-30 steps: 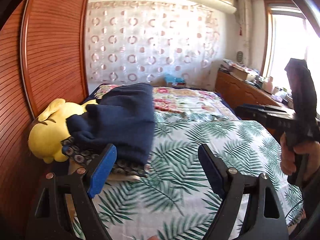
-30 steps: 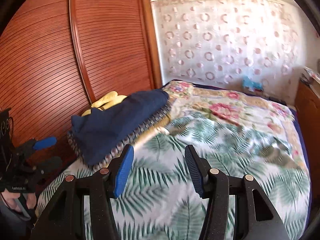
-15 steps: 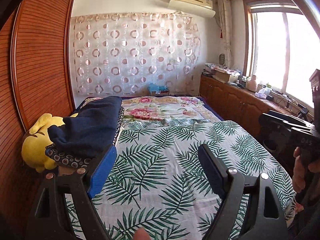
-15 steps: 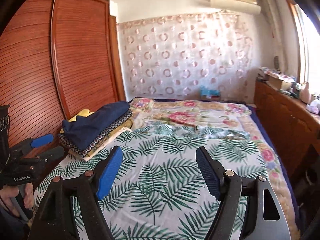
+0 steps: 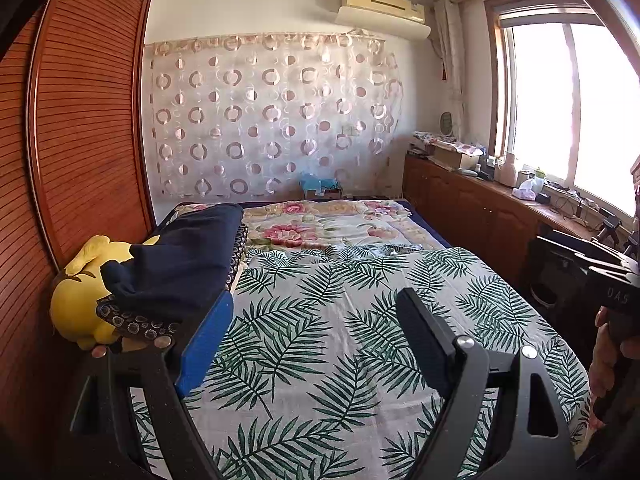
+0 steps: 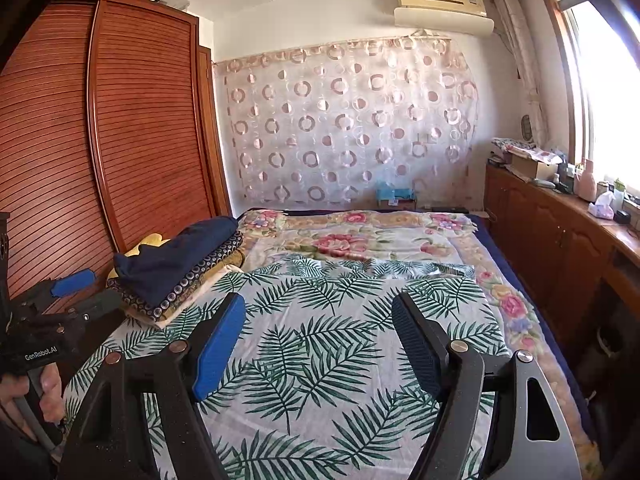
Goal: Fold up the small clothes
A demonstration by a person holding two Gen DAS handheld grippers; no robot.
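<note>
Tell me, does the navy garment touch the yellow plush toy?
Touching: the left wrist view shows the navy garment draped directly over the yellow plush toy.

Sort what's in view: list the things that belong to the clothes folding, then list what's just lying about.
Job: navy garment on top of the folded pile; leaf-print sheet; left gripper and right gripper, both open and empty.

Lying about: yellow plush toy; floral quilt; tissue box; air conditioner.

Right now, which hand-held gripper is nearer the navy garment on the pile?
Left. The left hand-held gripper sits just beside the navy garment, its blue pad overlapping the pile. The right hand-held gripper sits farther right, apart.
</note>
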